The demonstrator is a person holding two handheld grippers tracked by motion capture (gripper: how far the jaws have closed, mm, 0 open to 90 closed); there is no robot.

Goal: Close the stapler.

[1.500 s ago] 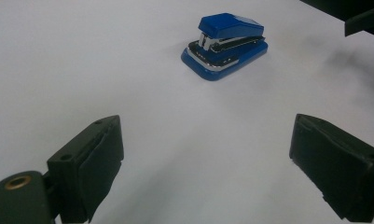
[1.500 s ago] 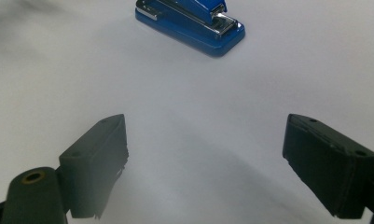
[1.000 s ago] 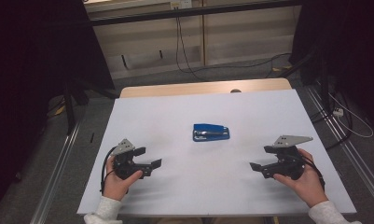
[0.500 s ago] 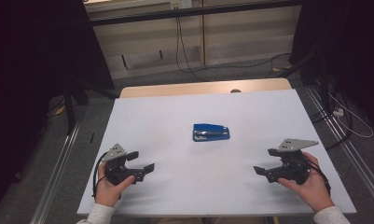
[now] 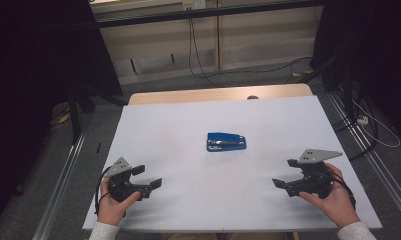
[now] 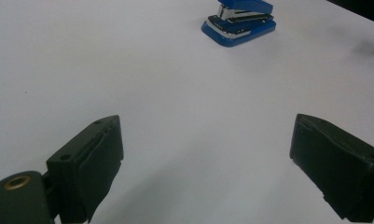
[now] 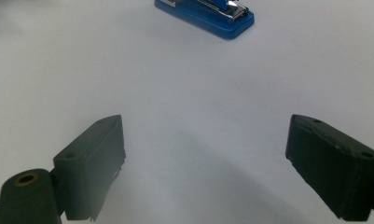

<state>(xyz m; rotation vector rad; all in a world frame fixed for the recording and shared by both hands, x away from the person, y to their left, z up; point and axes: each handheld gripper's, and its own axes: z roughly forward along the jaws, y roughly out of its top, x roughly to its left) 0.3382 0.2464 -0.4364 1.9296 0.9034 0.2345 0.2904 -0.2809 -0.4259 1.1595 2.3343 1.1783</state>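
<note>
Blue stapler (image 5: 226,141) lies flat near the middle of the white worktop (image 5: 188,115), a little toward the far edge, closed and untouched, with nothing else on the surface beside it. You hold a tool in each hand close to the near edge: your left tool (image 5: 149,178) sits by the near left corner and your right tool (image 5: 286,174) by the near right corner, both well apart from the stapler and angled inward toward it. Each tool has its jaws spread wide with nothing between them; in the left gripper view and the right gripper view only bare white worktop shows between the black jaws, with the stapler farther off at the top. Judging from this, the work on the stapler has not begun: the reach, the grasp and any moving of it all remain to be done.
</note>
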